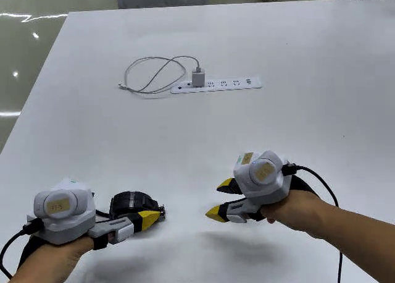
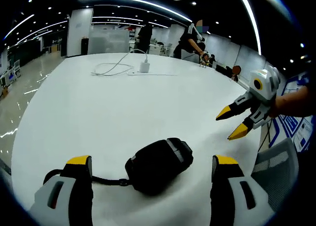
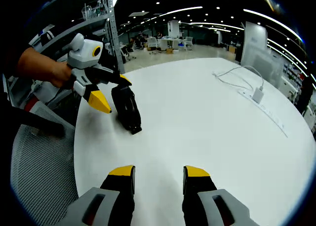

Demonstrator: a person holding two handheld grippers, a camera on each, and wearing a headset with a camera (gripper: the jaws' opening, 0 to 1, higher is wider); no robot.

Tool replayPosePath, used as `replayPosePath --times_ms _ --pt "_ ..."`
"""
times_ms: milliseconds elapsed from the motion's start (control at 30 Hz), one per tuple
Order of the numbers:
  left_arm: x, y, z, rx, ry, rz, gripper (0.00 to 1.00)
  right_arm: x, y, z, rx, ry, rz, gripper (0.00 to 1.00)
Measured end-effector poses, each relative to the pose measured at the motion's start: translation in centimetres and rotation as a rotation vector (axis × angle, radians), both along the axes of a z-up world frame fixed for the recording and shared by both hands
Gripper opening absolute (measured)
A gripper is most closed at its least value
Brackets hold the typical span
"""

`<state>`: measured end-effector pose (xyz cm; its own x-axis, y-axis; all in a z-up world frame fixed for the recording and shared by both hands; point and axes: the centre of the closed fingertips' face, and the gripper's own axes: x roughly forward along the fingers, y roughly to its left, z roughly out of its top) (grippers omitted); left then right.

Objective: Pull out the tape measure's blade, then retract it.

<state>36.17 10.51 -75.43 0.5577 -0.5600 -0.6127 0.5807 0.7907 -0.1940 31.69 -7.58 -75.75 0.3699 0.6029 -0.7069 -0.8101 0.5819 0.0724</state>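
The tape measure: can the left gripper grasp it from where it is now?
Probably yes: the tape measure lies between the open jaws of the left gripper, and nothing stands between them and it.

A white table (image 1: 247, 128) carries a white power strip (image 1: 225, 84) toward its far edge, near the middle. A charger (image 1: 198, 78) is plugged into it, and its cable (image 1: 151, 73) loops left. A black tape measure (image 1: 131, 204) lies near the near edge, left.

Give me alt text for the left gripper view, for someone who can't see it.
A black tape measure lies on the white table between the open, yellow-tipped jaws of the left gripper. The right gripper, open, hovers at right; a charger and white cable lie far back.
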Motion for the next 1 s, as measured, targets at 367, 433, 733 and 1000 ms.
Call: replayPosePath --times_ms 367,433,733,1000 --pt "-1.8 1.3 0.5 0.086 -0.056 -0.183 0.99 -1.7 -4.3 1.0 0.016 -0.014 -0.047 0.49" --pt "-2.3 1.5 0.7 0.081 -0.058 -0.207 0.99 -2.0 -5.3 1.1 0.009 -0.025 -0.059 0.51" --pt "-2.8 2.8 1.7 0.051 -0.078 -0.219 0.99 -3.8 -9.4 1.3 0.038 -0.034 -0.103 0.66" --pt "-3.1 4.4 1.0 0.093 -0.099 -0.222 0.99 -5.6 -12.4 1.0 0.018 -0.067 -0.103 0.8"
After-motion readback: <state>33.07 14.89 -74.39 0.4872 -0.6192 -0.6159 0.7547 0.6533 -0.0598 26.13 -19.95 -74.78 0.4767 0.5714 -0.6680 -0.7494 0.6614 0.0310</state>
